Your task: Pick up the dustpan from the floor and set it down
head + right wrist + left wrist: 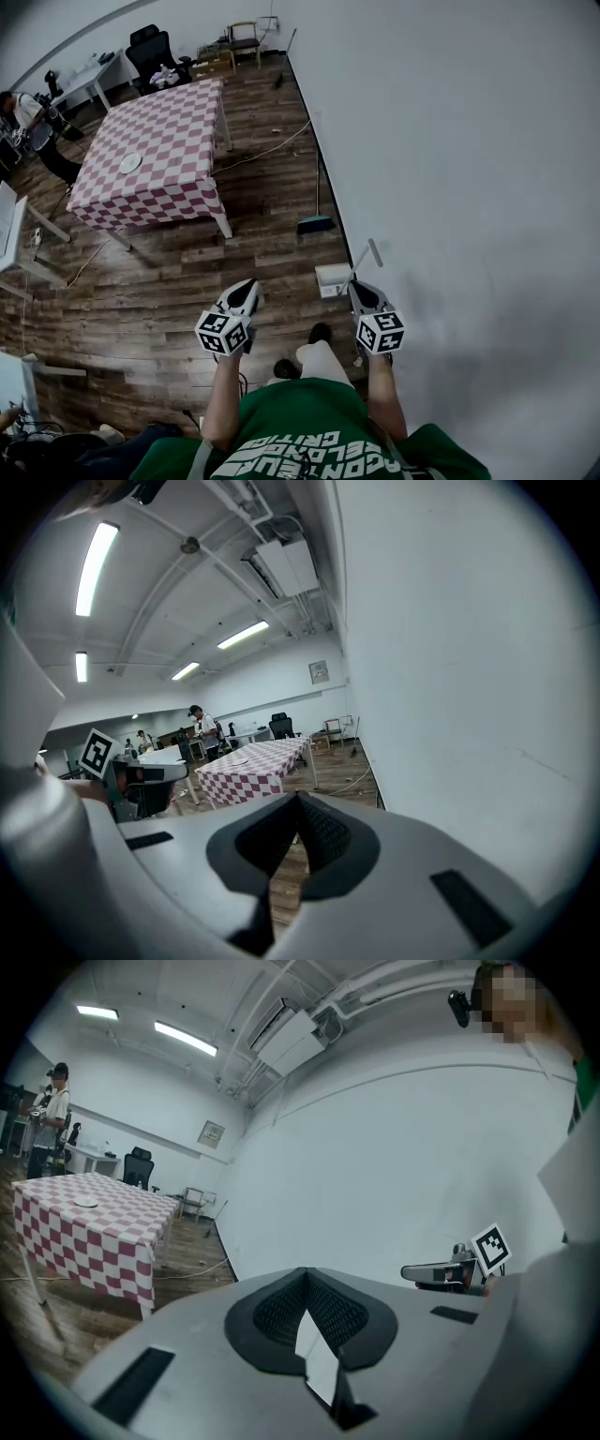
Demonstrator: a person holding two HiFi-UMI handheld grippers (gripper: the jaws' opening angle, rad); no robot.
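The right gripper (359, 289) is held out with its jaws closed together on nothing, and the left gripper (244, 289) beside it is also closed and empty. The white dustpan (332, 279) sits on the wood floor (272, 197), just ahead of and below the right gripper and slightly to its left. Its handle slants away toward the wall (450, 141). The right gripper is clearly nearer. A broom (317, 221) stands farther ahead.
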